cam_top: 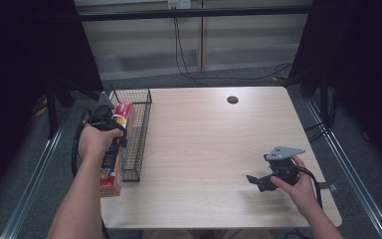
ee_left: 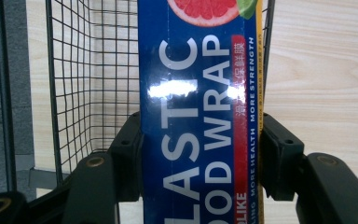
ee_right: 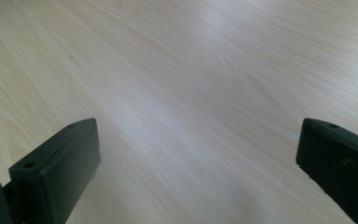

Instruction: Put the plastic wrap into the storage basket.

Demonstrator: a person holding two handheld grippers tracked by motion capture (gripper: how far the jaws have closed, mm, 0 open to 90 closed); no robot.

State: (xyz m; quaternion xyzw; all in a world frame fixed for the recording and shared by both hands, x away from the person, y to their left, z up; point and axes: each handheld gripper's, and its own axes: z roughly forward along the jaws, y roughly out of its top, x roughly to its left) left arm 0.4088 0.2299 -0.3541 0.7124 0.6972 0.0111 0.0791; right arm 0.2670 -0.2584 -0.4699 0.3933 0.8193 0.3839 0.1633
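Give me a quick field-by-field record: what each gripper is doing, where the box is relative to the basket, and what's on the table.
left gripper: shut on the plastic wrap box, jaws pressing both long sides
plastic wrap box: long blue carton, held lengthwise over the wire basket; its far end is at the basket, whether it touches cannot be told
wire basket: black mesh, at the table's left edge
right gripper: open, nothing between the jaws, low over bare wood
table: light wood

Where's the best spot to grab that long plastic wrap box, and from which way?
Grip the plastic wrap box across its narrow width, on the two long side faces, as the left gripper holds it now. It is long and thin, so probably come in square to its printed face, near the middle, beside the wire basket.
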